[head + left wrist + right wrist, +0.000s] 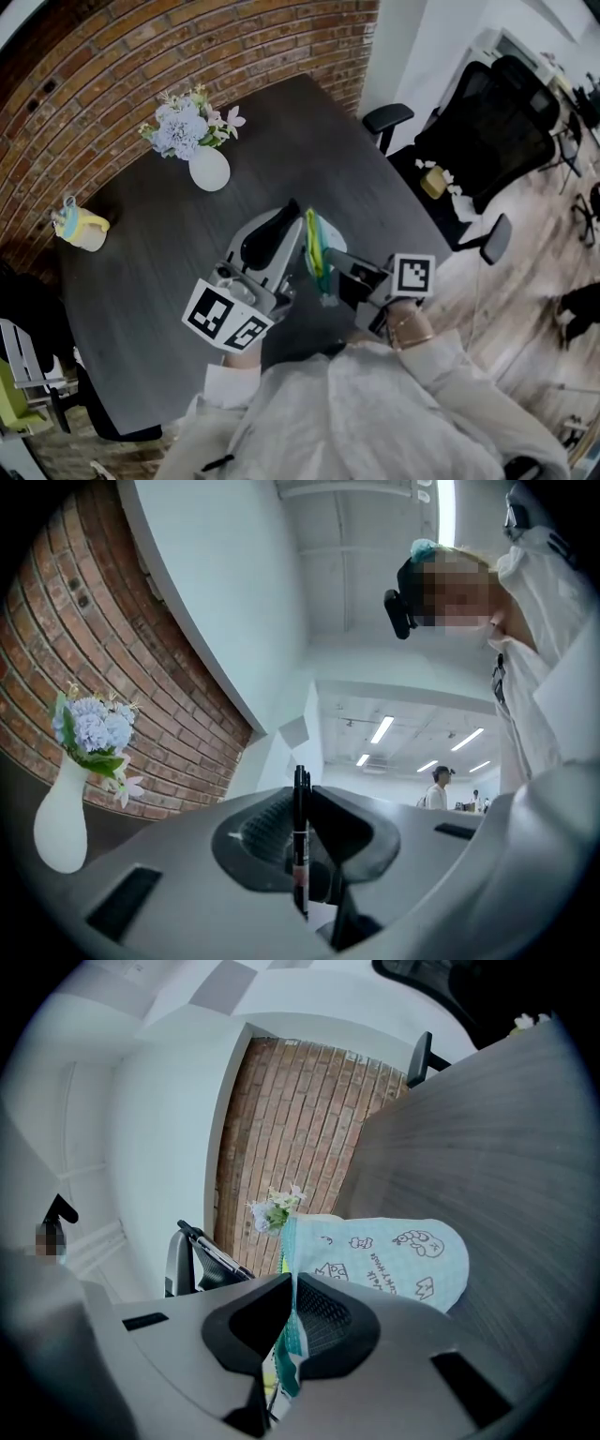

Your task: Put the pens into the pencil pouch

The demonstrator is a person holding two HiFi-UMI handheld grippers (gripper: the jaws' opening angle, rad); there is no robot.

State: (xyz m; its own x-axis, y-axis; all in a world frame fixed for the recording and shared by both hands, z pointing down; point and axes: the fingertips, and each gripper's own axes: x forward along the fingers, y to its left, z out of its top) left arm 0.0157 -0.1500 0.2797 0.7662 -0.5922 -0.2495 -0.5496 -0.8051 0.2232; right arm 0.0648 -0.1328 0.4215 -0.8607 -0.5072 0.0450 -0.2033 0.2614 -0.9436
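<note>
Hanging on edge above the dark grey wood-grain table (141, 281) in the head view, the pale blue fabric pencil pouch (314, 246) sits between the two tools, with the left gripper (278, 234) just beside it on one side and the right gripper (330, 272) on the other. Farther back on the table stand a white bulb-shaped vase of lilac flowers (209, 169) and, well apart from it, a small yellow cup (82, 228). A black office chair (487, 131) is off the table's far corner.

The left gripper view shows its jaws drawn in on a slim black pen (300, 855), which stands upright between the pads, its tip rising past the jaw ends. The vase appears at the left, before a brick wall.

In the right gripper view the jaws are nearly together and pinch the pouch's green-trimmed edge. The rest of the pouch, printed with small doodles, stretches beyond them over the table.
</note>
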